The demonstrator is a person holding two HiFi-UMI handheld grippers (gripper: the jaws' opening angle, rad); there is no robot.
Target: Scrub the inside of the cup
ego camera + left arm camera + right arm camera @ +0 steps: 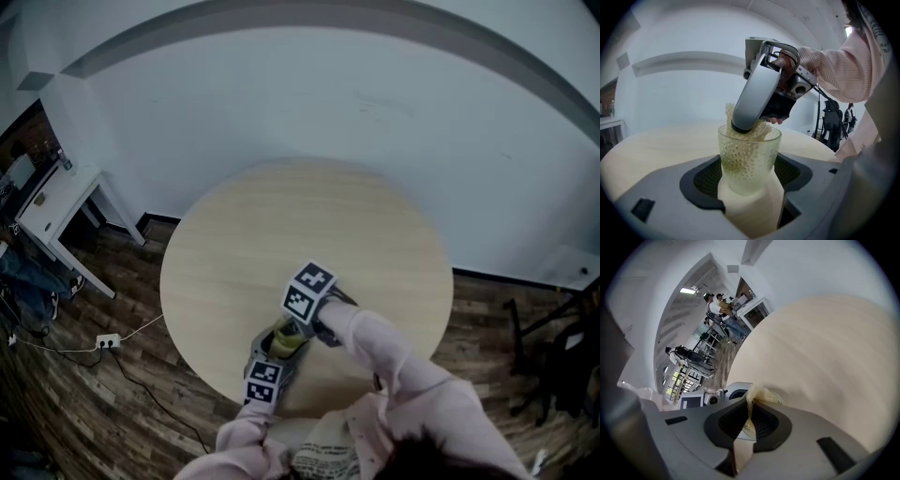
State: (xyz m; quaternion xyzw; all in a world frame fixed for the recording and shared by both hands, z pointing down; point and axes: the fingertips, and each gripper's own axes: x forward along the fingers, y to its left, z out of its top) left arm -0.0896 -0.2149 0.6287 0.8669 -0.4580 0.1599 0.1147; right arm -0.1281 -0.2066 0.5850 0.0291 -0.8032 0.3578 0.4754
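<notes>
Cup (749,164) — yellow sponge (760,131) inside

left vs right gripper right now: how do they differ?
Left gripper has its jaws wide apart, clamped on the cup. Right gripper has its jaws almost together, pinching the scrubber.
Left gripper comes at the cup from the side. Right gripper tilts steeply down, with its tip in the cup's mouth.
Shared: both are gripping something, and they meet at the cup.
</notes>
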